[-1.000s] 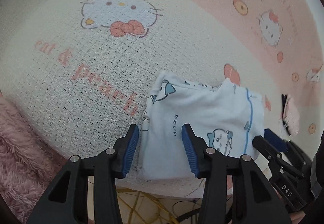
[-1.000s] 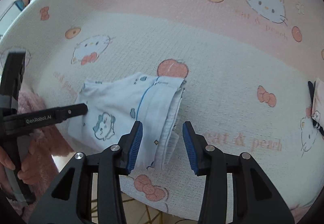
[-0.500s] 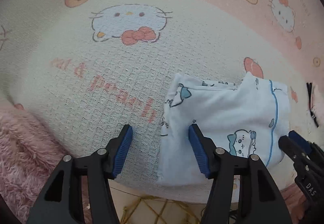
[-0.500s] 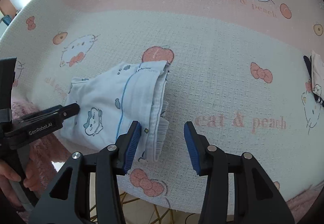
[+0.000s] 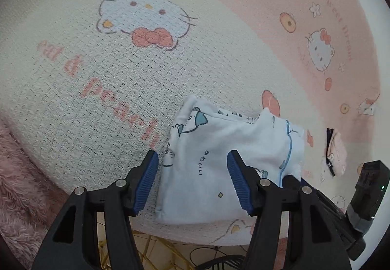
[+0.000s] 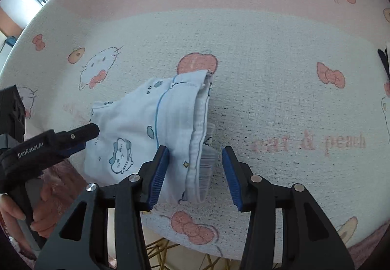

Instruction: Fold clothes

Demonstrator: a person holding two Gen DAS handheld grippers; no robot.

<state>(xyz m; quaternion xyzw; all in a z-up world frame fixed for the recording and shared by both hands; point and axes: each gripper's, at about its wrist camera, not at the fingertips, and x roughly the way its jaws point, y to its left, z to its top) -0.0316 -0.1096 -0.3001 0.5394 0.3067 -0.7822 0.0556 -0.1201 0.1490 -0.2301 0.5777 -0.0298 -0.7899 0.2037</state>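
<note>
Pink-and-cream cartoon-cat blanket (image 5: 151,89) covers the tabletop. Folded light-blue garment (image 5: 219,157) with cartoon print lies near the blanket's near edge. Left tool (image 5: 192,182) open, straddling the garment's left part. Right tool (image 6: 195,172) open over its thick folded right edge. Small pink item (image 5: 337,148) lies far right.

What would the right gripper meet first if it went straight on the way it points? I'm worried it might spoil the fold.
Most likely the folded garment: its thick layered edge lies between the open fingers of the right gripper. Height above the cloth is unclear, so it may skim over onto the printed blanket.
</note>
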